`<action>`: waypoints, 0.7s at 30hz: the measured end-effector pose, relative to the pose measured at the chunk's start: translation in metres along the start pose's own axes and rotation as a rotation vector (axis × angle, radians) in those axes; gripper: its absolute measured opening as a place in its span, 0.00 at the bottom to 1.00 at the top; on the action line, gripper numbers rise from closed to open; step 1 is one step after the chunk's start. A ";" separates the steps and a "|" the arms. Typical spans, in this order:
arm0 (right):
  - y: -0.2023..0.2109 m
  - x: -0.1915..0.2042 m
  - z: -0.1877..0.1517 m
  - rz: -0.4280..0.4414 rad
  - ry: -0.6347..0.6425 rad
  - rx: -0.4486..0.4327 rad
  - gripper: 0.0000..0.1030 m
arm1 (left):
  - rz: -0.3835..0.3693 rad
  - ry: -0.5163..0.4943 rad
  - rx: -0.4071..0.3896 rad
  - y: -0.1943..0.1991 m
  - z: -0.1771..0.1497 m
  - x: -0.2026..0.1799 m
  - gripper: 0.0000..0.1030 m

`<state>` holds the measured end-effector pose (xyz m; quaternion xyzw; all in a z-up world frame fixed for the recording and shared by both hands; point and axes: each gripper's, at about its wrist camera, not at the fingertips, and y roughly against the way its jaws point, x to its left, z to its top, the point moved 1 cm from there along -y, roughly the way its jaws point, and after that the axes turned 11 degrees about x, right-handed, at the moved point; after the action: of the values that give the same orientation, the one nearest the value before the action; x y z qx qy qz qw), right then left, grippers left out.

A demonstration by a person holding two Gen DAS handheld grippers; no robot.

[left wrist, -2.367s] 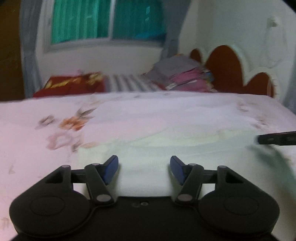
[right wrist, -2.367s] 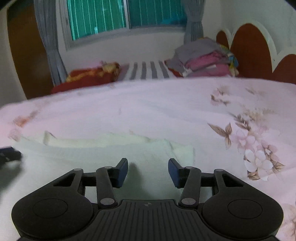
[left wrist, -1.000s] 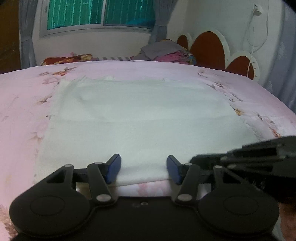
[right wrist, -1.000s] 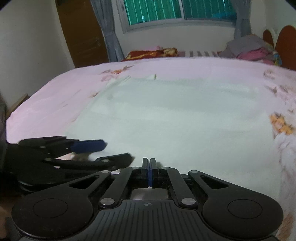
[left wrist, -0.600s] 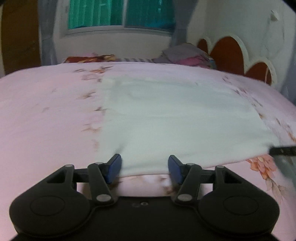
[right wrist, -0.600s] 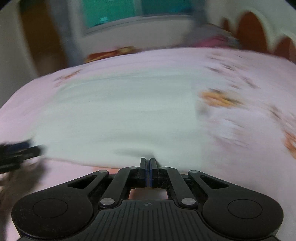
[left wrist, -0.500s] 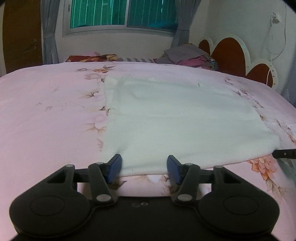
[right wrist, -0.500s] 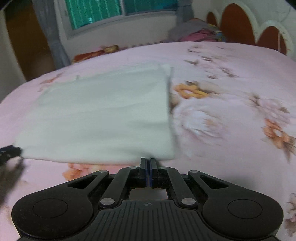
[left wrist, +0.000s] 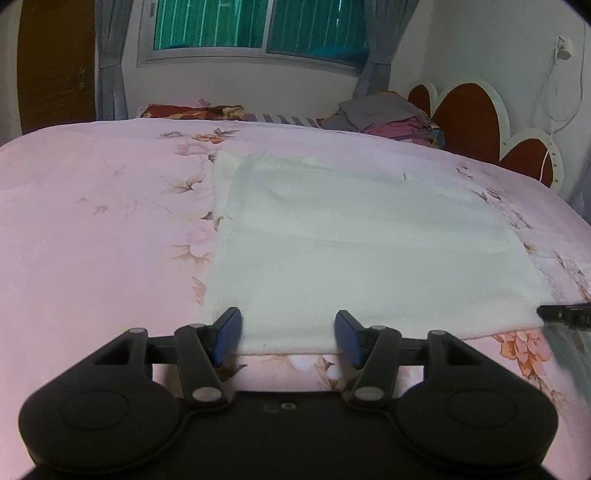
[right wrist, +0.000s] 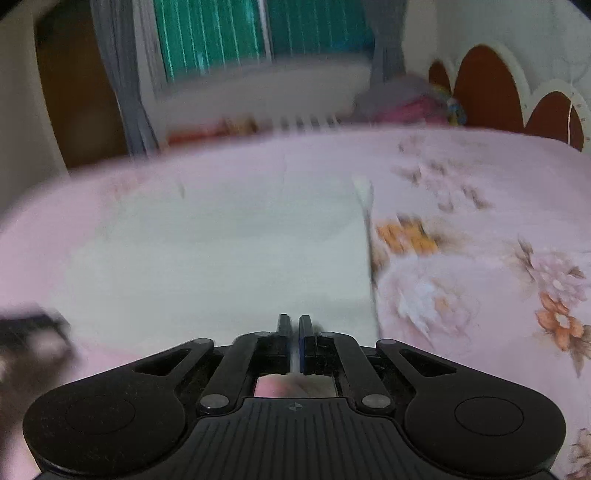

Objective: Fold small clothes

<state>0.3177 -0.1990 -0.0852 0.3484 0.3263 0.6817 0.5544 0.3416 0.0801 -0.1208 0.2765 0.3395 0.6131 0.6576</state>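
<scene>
Room: bedroom with a green-lit window point(left wrist: 258, 26), scalloped headboard point(left wrist: 476, 118) and a pile of folded clothes point(left wrist: 388, 116) at the bed's far end.
Bed: pink floral bedspread point(left wrist: 92, 221), serving as the folding area.
Garment: pale white garment point(left wrist: 351, 251) spread flat mid-bed, its near hem facing both tongs, laid out ready for a fold.
Left tongs point(left wrist: 288, 334): apart, straddling the near hem by its left corner, pads not pressing cloth; probably lining up a pinch.
Right tongs point(right wrist: 294, 332): together at the hem near the right corner; the blurred view leaves it unclear whether cloth is caught between them.
</scene>
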 end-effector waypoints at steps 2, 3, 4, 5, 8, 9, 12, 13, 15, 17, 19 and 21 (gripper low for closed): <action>-0.003 -0.010 -0.005 -0.021 -0.022 0.038 0.00 | 0.009 -0.001 -0.017 0.004 0.000 0.000 0.56; 0.002 -0.012 -0.004 -0.024 -0.035 0.044 0.00 | 0.018 -0.003 -0.026 0.004 0.000 0.000 0.57; 0.009 -0.012 -0.003 -0.029 -0.036 0.028 0.00 | 0.020 -0.004 -0.021 0.002 -0.001 0.001 0.59; 0.016 -0.012 -0.002 -0.015 -0.033 -0.011 0.00 | 0.022 -0.004 -0.001 -0.001 -0.002 0.002 0.59; 0.018 -0.010 0.000 0.004 -0.030 -0.045 0.00 | 0.034 -0.026 0.005 -0.005 -0.003 0.000 0.59; 0.004 -0.012 0.000 -0.013 -0.034 0.037 0.00 | 0.042 -0.028 0.007 -0.003 -0.002 -0.001 0.59; 0.003 -0.010 0.003 -0.030 -0.007 0.072 0.00 | 0.037 -0.019 -0.011 0.003 -0.002 -0.003 0.60; 0.009 -0.009 0.004 -0.027 -0.010 0.054 0.00 | 0.042 -0.020 0.003 0.000 -0.003 -0.003 0.60; 0.020 -0.008 0.000 0.012 -0.018 -0.022 0.00 | 0.048 -0.024 0.013 -0.003 -0.005 -0.003 0.60; 0.005 -0.008 -0.001 -0.011 -0.019 0.058 0.00 | 0.055 -0.031 0.021 -0.003 -0.003 -0.004 0.60; 0.000 -0.009 -0.004 -0.012 -0.019 0.078 0.00 | 0.056 -0.033 0.031 -0.002 -0.002 -0.004 0.60; 0.007 -0.008 -0.003 0.004 -0.037 0.068 0.01 | 0.055 -0.034 0.035 -0.001 -0.001 -0.004 0.60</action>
<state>0.3124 -0.2085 -0.0815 0.3803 0.3384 0.6647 0.5469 0.3414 0.0763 -0.1222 0.3075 0.3312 0.6200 0.6414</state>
